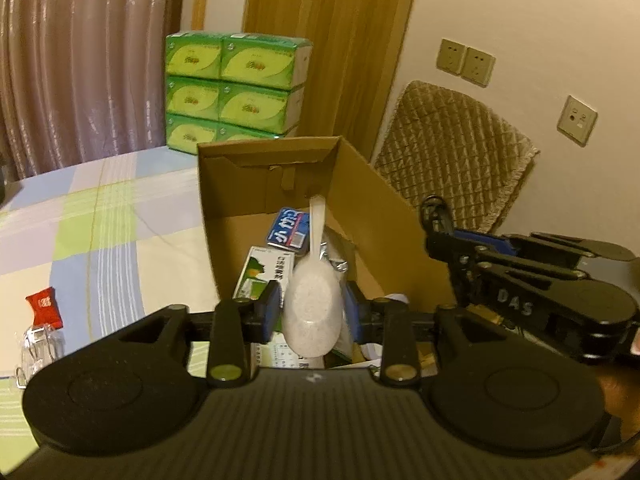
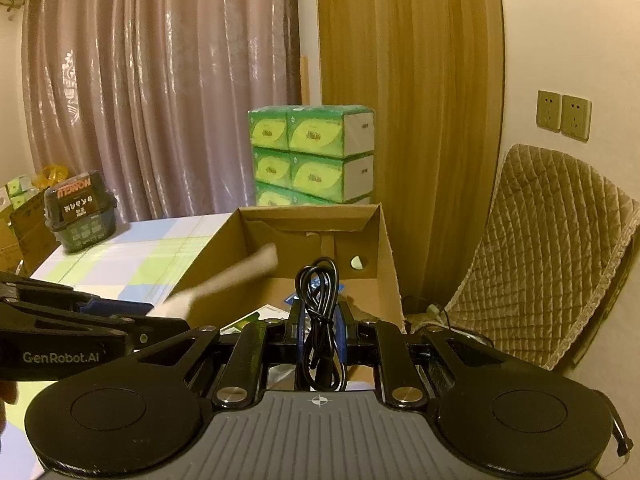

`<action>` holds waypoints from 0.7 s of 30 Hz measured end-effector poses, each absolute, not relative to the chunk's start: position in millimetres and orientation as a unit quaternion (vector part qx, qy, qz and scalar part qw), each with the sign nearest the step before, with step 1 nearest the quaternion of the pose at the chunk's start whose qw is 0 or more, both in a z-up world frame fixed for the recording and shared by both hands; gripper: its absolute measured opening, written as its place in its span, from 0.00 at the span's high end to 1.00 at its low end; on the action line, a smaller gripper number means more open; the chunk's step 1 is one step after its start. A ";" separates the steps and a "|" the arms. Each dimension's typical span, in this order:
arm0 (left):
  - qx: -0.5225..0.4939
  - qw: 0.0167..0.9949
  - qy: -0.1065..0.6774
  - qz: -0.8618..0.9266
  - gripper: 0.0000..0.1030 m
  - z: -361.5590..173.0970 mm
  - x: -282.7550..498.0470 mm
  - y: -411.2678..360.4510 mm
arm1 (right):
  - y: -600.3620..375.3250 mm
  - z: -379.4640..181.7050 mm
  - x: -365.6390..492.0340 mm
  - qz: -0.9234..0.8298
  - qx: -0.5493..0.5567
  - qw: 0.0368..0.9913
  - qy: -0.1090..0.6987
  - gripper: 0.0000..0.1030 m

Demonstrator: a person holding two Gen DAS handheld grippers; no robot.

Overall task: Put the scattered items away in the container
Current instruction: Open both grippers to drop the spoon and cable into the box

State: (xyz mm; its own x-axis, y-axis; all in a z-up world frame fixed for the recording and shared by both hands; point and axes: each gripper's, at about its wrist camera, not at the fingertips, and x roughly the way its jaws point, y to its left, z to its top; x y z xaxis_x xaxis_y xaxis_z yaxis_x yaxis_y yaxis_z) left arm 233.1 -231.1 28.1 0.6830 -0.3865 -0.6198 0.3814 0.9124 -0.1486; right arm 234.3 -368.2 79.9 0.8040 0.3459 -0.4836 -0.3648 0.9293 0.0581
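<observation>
Left wrist view: far left on the checked cloth [image 1: 100, 220], a red sachet [image 1: 45, 306] and a clear glass item [image 1: 38, 348], both outside the cardboard box [image 1: 372, 200]. Centre: left gripper [image 1: 313, 310] over the box's near edge, jaws part open. The white spoon [image 1: 314, 292] has its bowl between the pads, which look just clear of it, handle pointing into the box. A blue packet [image 1: 290, 228] and a green/white carton [image 1: 260, 276] lie inside. Right: right gripper [image 1: 434, 210] at the box's right wall.

Right wrist view: left gripper [image 2: 160, 320] lower left, spoon [image 2: 224, 280] blurred beyond it. Centre: right gripper [image 2: 320, 320] clamped tight on a coiled black cable [image 2: 320, 300], in front of the box [image 2: 388, 256].
</observation>
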 end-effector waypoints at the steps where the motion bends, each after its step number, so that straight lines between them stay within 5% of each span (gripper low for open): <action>1: -0.004 0.918 0.339 -0.207 0.60 26.6 232.9 -229.6 | -368.6 79.5 234.6 0.187 -0.018 0.949 0.252 0.89; 21: 0.001 0.920 0.342 -0.194 0.56 23.6 215.2 -210.8 | -359.1 79.0 233.8 0.196 -0.022 0.946 0.257 0.89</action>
